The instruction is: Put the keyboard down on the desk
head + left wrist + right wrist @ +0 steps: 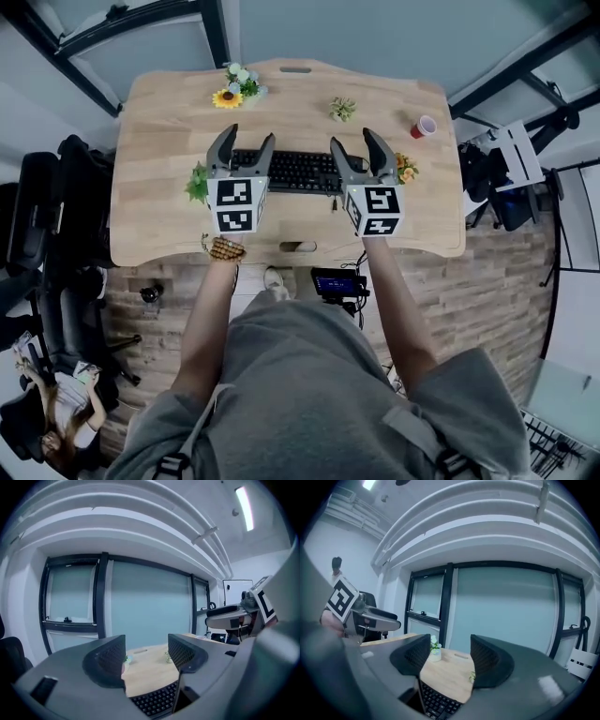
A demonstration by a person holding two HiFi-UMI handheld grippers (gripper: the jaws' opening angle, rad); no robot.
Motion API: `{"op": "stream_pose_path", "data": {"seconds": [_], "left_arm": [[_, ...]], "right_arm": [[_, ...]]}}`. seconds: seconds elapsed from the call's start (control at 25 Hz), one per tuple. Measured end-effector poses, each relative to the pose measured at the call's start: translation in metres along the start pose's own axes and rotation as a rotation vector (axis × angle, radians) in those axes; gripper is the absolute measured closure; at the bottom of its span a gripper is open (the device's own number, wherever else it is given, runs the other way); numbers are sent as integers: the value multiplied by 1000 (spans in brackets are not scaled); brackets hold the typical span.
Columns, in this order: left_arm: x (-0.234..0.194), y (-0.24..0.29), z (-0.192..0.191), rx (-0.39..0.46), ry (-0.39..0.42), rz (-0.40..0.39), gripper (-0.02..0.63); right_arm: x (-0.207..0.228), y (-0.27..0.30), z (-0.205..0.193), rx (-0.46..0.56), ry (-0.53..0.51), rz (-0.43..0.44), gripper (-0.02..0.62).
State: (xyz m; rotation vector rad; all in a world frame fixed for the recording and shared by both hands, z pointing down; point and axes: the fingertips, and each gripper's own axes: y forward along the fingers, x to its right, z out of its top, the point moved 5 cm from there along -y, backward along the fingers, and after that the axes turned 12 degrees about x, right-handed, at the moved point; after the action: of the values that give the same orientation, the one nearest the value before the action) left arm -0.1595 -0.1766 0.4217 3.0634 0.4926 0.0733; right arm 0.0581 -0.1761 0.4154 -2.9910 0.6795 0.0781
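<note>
Keyboard flat on surface, both grippers released.
Head view: between left gripper and right gripper, key print unreadable; sunflower, red cup behind. Left gripper view: jaws apart above keys. Right gripper view: same, white flowers beyond.

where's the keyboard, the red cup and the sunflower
keyboard (300, 172), head view, on its middle rows of keys
red cup (425, 126), head view, on its open mouth
sunflower (227, 97), head view, on its dark centre

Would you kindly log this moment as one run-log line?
keyboard: lying on desk | left gripper: jaws apart, empty, over keyboard's left end | right gripper: jaws apart, empty, over right end
</note>
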Motion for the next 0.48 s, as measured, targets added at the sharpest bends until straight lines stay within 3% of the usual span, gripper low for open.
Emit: {"op": "stream_pose_path", "data": {"seconds": [0.24,0.48], "left_arm": [[17,-19,47,132,33,-14,319],[27,-34,72,237,74,-1,333]], "right_arm": [[-24,-10,47,90,-29,-4,318],[-41,-20,65,142,-63,-27,319]]}}
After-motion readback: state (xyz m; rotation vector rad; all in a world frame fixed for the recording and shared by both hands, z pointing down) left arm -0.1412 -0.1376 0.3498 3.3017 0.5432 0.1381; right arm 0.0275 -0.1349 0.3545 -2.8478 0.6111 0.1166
